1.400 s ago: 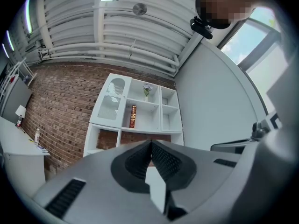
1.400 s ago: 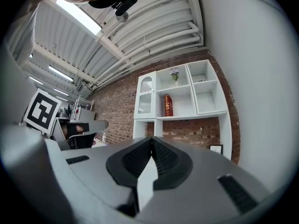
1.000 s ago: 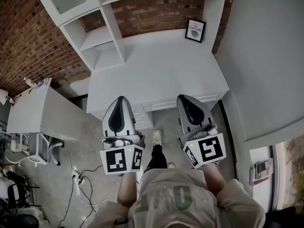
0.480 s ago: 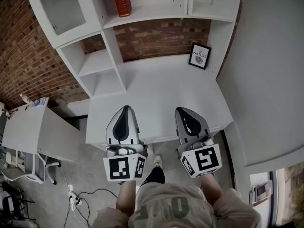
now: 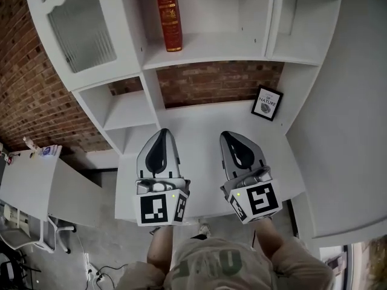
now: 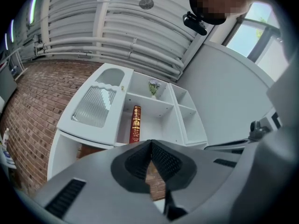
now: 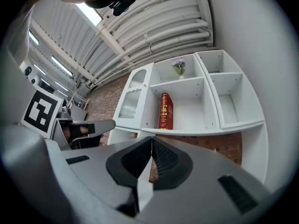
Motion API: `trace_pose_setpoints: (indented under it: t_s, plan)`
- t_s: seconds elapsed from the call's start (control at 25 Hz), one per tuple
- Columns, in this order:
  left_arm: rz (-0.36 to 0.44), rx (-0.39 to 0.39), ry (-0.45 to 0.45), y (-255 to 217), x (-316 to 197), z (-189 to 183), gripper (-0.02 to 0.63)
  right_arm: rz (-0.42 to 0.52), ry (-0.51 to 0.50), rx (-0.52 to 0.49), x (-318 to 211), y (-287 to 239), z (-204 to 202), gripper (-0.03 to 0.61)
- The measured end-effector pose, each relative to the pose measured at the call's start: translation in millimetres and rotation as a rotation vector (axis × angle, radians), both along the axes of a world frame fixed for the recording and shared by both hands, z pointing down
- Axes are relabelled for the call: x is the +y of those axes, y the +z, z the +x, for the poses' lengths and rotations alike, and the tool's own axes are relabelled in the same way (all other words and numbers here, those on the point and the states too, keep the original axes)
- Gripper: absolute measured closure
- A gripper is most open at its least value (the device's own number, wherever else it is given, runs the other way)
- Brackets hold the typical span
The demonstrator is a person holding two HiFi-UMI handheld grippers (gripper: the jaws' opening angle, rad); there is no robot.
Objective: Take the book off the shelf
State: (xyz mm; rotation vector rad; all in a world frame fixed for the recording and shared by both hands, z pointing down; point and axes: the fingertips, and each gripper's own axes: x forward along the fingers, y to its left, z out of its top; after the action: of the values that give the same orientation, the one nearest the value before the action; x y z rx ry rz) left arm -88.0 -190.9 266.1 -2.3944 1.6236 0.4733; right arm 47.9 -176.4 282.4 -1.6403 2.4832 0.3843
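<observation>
The left claw (image 6: 150,144) has its jaws pressed together with nothing between them, and the right claw (image 7: 151,142) is closed and empty as well. Both are held side by side over the near part of a white desk (image 5: 205,122), apart from each other and touching nothing.

At the desk's far right corner a small framed picture (image 5: 266,103) leans against the side of the shelf unit (image 5: 266,56). This white unit rises from the far edge of the desk, with open compartments, and at its left a cabinet door (image 5: 81,29) of ribbed glass. The red book (image 5: 169,14) stands upright on the shelf above the desk, at the left end of its compartment, just beside the divider and well apart from both claws. One shelf higher is a small plant (image 7: 179,67).

Behind the unit runs a brick wall (image 5: 36,83). To the left stands a second white desk (image 5: 30,180) on a grey floor (image 5: 103,246). Overhead is a pale ribbed ceiling (image 6: 117,13) with pipes.
</observation>
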Motion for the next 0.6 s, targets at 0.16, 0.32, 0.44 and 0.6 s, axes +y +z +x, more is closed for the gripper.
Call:
trace_pose_setpoints:
  t_s: [0.16,0.32,0.44,0.6]
  plan:
    - [-0.015,-0.014,0.051,-8.1,-45.5,2.7,0.601,0.001,0.033,-0.011,-42.4,-12.5,-4.1,0.563]
    - [-0.045,-0.023,0.088,0.2,-79.1,14.5,0.601,-0.031,0.086,-0.025,-70.6,-9.3,8.4,0.563]
    - [-0.071,-0.014,0.098,8.1,-91.3,20.9,0.601,-0.062,0.104,-0.033,-86.2,-3.7,16.9,0.563]
    - [-0.075,-0.013,0.061,10.7,-101.6,16.8,0.601,-0.057,0.091,-0.071,-101.0,-5.0,18.2,0.563]
